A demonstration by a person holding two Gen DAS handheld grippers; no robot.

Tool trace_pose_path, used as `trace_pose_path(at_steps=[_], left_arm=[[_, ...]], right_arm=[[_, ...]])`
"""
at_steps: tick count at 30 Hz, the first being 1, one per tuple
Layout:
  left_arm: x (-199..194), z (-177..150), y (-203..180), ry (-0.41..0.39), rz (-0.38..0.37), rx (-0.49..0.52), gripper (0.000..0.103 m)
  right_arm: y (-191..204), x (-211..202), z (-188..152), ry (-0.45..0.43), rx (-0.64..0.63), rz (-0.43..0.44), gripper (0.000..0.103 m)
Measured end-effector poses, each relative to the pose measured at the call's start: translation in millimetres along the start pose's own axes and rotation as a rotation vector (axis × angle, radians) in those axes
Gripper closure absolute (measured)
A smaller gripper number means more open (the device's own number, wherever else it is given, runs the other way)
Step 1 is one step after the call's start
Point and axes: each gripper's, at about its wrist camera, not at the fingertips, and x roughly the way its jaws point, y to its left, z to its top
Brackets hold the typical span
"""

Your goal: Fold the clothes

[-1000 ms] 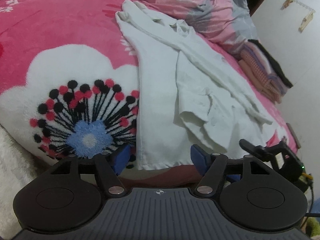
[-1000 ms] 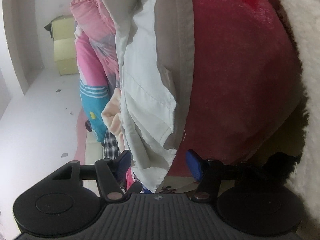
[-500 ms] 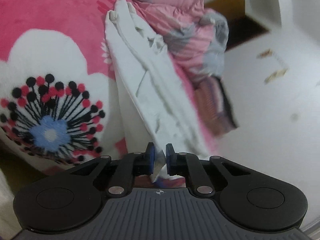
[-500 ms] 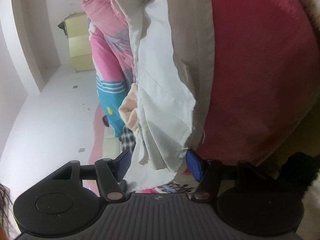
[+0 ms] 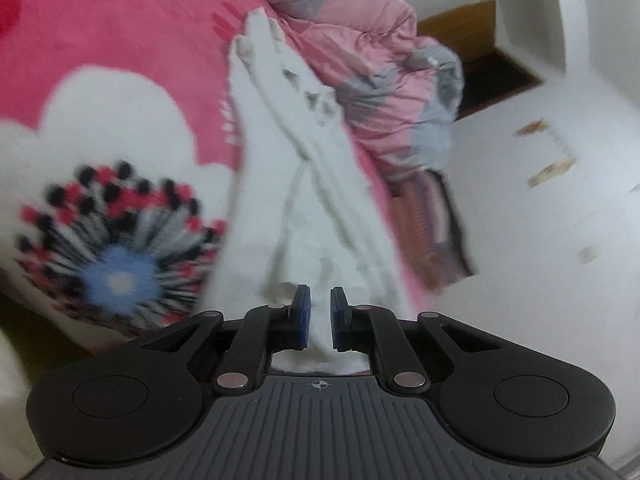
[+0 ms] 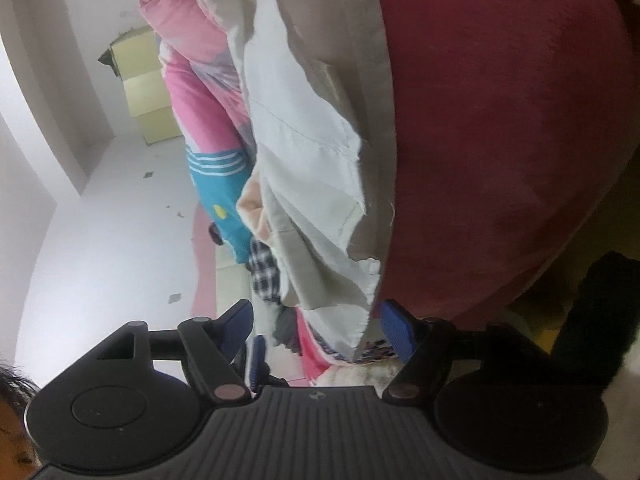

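Note:
A white long-sleeved garment [image 5: 316, 184] lies stretched along a pink flower-print blanket [image 5: 120, 40]. My left gripper [image 5: 320, 316] is shut on its near hem, and white cloth fills the narrow gap between the blue pads. In the right wrist view the same garment [image 6: 304, 168] hangs in folds against the red-pink blanket [image 6: 500, 120]. Its lower corner sits between the spread fingers of my right gripper [image 6: 320, 328], which is open and grips nothing.
A pink and grey quilt [image 5: 380, 68] is bunched beyond the garment, with a stack of folded clothes [image 5: 436, 232] by the white wall [image 5: 560, 240]. The right wrist view shows a yellow cabinet [image 6: 140, 92], blue striped cloth [image 6: 216, 184] and checked cloth [image 6: 264, 276].
My left gripper went from open to shut on the garment's hem and has swung with it. My right gripper stayed open and moved closer to the garment's corner.

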Motion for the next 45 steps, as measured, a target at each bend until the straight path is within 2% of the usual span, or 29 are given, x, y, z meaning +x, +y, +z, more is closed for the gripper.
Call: trace_pose_path(at_steps=[1, 3, 5, 6, 8, 10, 11, 12, 13, 14, 15, 17, 22, 25, 32, 38, 40, 41, 43, 44, 45], left_arm=[[-0.5, -1.5, -1.9, 0.002, 0.042, 0.044, 0.09], [2.7, -5.2, -4.9, 0.014, 0.107, 0.115, 0.064], [10.4, -9.9, -6.7, 0.036, 0.153, 0.167, 0.048], [14.3, -12.2, -7.7, 0.047, 0.176, 0.193, 0.043], [22.1, -16.8, -9.6, 0.069, 0.222, 0.246, 0.042], [29.8, -21.4, -11.5, 0.091, 0.268, 0.299, 0.043], [33.7, -23.8, -12.4, 0.102, 0.291, 0.325, 0.046], [35.1, -23.4, -11.0, 0.106, 0.286, 0.321, 0.062], [36.4, -23.0, -9.5, 0.109, 0.281, 0.317, 0.073], [37.6, -22.5, -8.0, 0.112, 0.275, 0.312, 0.09], [35.8, -20.8, -6.1, 0.117, 0.256, 0.287, 0.098], [30.4, -16.4, -2.5, 0.114, 0.211, 0.22, 0.1], [13.6, -4.1, 7.6, 0.095, 0.022, -0.004, 0.101], [8.1, -1.2, 13.9, 0.087, -0.062, -0.093, 0.101], [7.3, 1.7, 15.5, 0.091, -0.145, -0.131, 0.101], [14.7, 2.8, 20.5, 0.113, -0.19, -0.133, 0.101], [18.2, 2.7, 24.0, 0.123, -0.2, -0.14, 0.101], [19.9, 3.1, 25.9, 0.125, -0.206, -0.145, 0.1], [23.4, 4.1, 29.6, 0.131, -0.218, -0.154, 0.1], [24.3, 5.2, 32.2, 0.132, -0.215, -0.165, 0.098], [25.3, 6.4, 34.8, 0.132, -0.211, -0.175, 0.092]], right_arm=[[0.7, 0.3, 0.2, -0.001, -0.002, -0.004, 0.03], [0.5, -0.5, 0.9, -0.004, 0.0, -0.007, 0.03], [0.3, -1.0, 1.9, -0.008, 0.001, -0.008, 0.03], [0.5, -0.7, 2.4, -0.01, 0.001, -0.009, 0.03], [1.7, 1.2, 3.1, -0.01, -0.003, -0.011, 0.03], [3.1, 2.3, 4.2, -0.013, -0.004, -0.013, 0.03], [4.0, 3.5, 4.5, -0.016, -0.003, -0.011, 0.03], [4.9, 4.9, 4.3, -0.019, -0.003, -0.009, 0.03], [5.5, 4.3, 4.1, -0.022, -0.004, -0.008, 0.03], [6.0, 3.6, 3.8, -0.025, -0.004, -0.006, 0.03], [6.1, 3.0, 3.4, -0.026, -0.006, -0.004, 0.03], [5.7, 2.3, 2.7, -0.027, -0.009, -0.004, 0.03], [7.2, 4.8, 1.0, -0.019, -0.013, 0.006, 0.027], [9.0, 10.5, 0.8, -0.018, 0.004, 0.046, 0.025], [16.6, 26.4, 2.9, -0.024, 0.038, 0.148, 0.026], [22.1, 39.6, 9.0, -0.023, 0.033, 0.128, 0.046], [22.6, 43.9, 11.0, -0.022, 0.036, 0.117, 0.062], [22.8, 46.0, 12.0, -0.021, 0.037, 0.112, 0.066], [23.3, 50.3, 14.0, -0.019, 0.04, 0.102, 0.079], [23.2, 51.6, 14.7, -0.019, 0.042, 0.098, 0.082], [22.5, 51.9, 14.9, -0.018, 0.043, 0.094, 0.086]])
